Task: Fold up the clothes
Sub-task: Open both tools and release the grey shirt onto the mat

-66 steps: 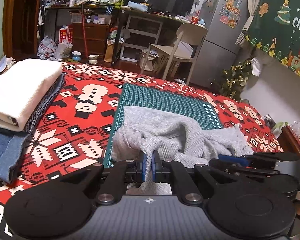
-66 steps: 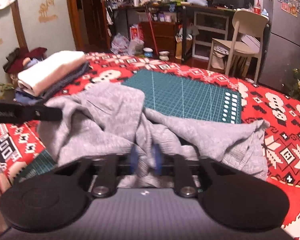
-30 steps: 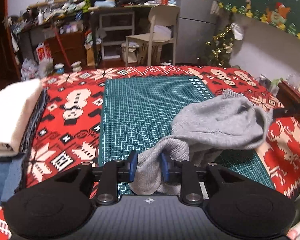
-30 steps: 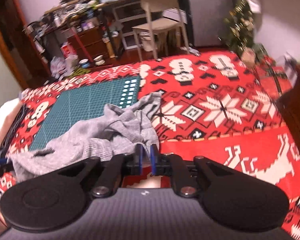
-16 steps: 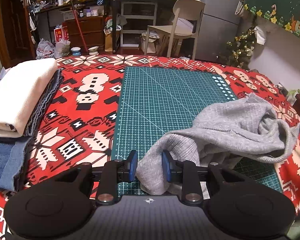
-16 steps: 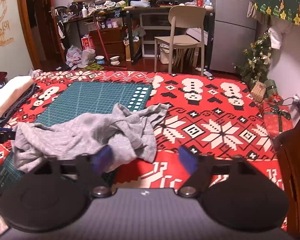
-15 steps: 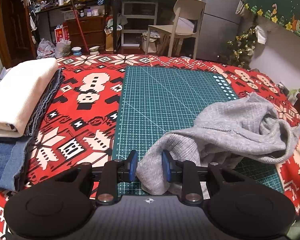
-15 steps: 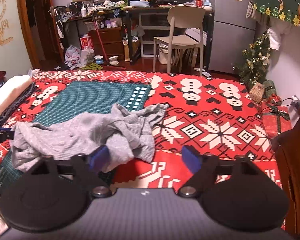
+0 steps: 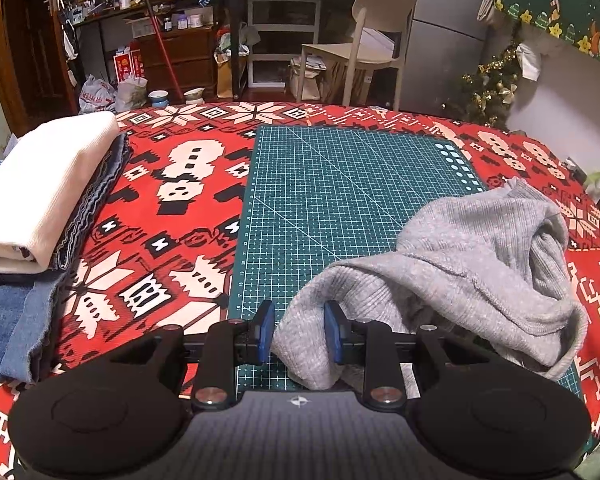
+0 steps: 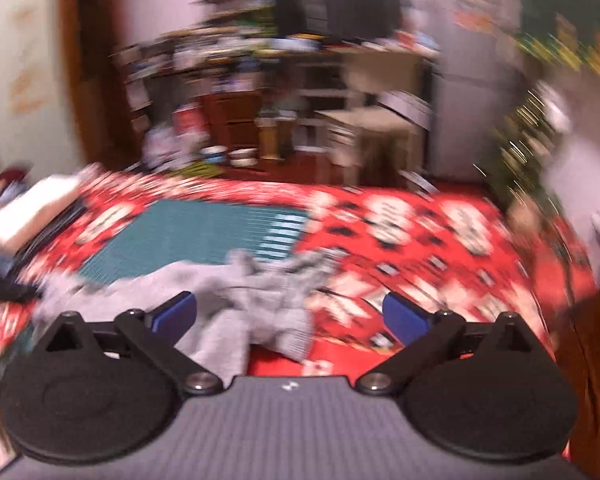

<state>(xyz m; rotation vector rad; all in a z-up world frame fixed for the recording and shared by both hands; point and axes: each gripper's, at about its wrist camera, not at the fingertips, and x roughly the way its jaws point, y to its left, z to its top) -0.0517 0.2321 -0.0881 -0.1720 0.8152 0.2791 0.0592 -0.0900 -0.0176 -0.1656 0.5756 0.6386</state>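
Note:
A crumpled grey knit garment [image 9: 480,264] lies over the near right corner of the green cutting mat [image 9: 340,192] and spills onto the red patterned blanket [image 9: 172,208]. My left gripper [image 9: 299,332] is shut on one bunched end of it at the mat's near edge, the cloth pinched between the blue pads. In the blurred right wrist view the garment [image 10: 256,300] lies beyond and below my right gripper [image 10: 290,316]. Its jaws are opening wide, and no pad touches the cloth.
A stack of folded clothes [image 9: 48,188], white on top of denim, sits at the blanket's left edge. Past the far edge stand a chair [image 9: 364,40], a cluttered desk and a small Christmas tree [image 9: 488,84]. Dark wooden furniture [image 10: 596,360] borders the right side.
My right gripper let go of the grey garment and its jaws swung wide apart; the freed end settled on the blanket. The left gripper kept its hold and stayed put.

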